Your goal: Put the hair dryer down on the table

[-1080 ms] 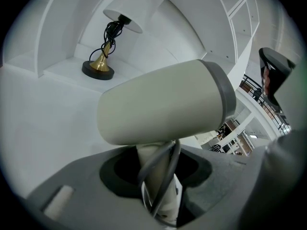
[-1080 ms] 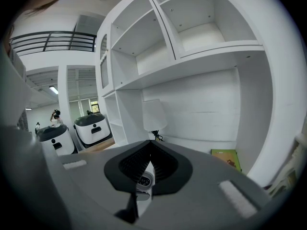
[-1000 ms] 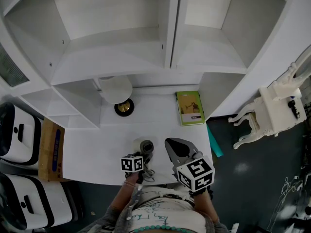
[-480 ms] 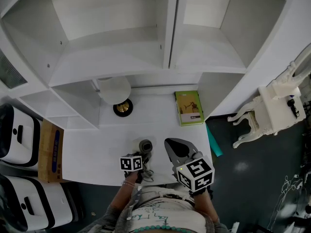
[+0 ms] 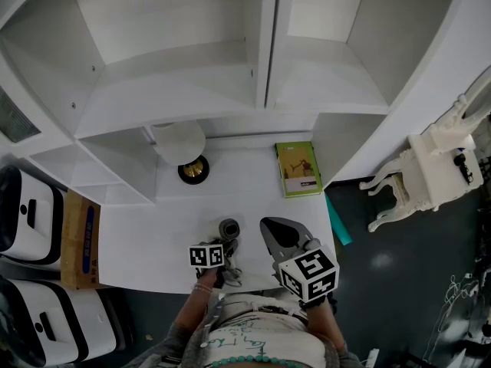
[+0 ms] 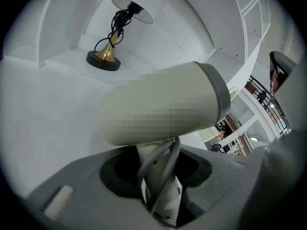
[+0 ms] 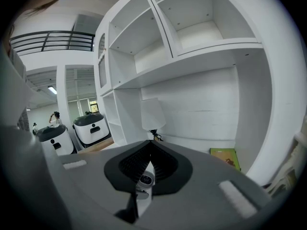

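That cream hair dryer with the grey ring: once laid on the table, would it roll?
Probably not far: the cream hair dryer has a round barrel, but its handle, clamped in the left gripper, juts out. Its grey cord looks floppy, likely trailing.

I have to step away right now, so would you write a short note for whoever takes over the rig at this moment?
Left gripper: claw shut on the hair dryer by its handle, with the cord caught alongside.
Right gripper: claw shut on a small white plug-like piece with a dark lead; I cannot confirm that it is the dryer's plug.
Position: the dryer is over the front part of the white table; whether it touches cannot be judged.
Done: dryer is at the table.
Left: lower it until it rests, then open both claws.
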`<state>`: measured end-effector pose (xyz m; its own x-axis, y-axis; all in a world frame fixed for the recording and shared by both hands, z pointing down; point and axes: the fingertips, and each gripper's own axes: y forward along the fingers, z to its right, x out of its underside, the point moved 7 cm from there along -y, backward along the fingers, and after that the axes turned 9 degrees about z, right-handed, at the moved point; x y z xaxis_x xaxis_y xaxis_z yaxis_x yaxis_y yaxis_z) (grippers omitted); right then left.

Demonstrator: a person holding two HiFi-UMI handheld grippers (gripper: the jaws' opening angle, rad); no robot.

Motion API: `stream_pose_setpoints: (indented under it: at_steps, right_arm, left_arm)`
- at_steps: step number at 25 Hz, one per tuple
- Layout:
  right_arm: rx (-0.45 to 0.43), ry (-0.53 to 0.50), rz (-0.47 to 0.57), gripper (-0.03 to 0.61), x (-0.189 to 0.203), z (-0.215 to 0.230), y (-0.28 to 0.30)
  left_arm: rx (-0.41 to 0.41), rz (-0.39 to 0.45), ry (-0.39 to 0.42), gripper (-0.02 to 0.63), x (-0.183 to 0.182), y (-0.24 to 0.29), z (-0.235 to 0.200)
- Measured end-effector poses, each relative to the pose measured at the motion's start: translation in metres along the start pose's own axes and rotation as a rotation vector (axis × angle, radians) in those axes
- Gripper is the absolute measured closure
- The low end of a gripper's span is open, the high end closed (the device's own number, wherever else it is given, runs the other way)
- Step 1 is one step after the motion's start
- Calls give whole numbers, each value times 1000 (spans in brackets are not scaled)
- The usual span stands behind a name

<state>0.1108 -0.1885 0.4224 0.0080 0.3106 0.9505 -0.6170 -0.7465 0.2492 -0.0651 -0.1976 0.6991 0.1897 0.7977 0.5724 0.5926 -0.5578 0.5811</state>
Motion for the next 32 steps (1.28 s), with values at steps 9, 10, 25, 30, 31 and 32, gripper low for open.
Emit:
stream_pose_setpoints:
  at_steps: [9,10,25,30,31,32]
  right_arm:
    - [-10,9,2,551,1,0,0]
    - [-10,8,3,551,1,0,0]
    - [-12,17,7,551,2,-1,-5]
    - [-11,21,7,551,2,1,-8]
    - [-11,22,7,551,3,1,-8]
    - [-11,24,8,551,3,1,-9]
  left_arm:
    - [-24,-31,-2,442,-2,2,-5]
    - [-31,-38,1,442,-3,2,-6]
    - [-62,-91,75,441,-4,5,-2]
    - [-82,-96,96,440,-4,6,1]
    - [-85,-97,101,440,-4,7,1]
    - [-87,-99,107,440,-4,8,1]
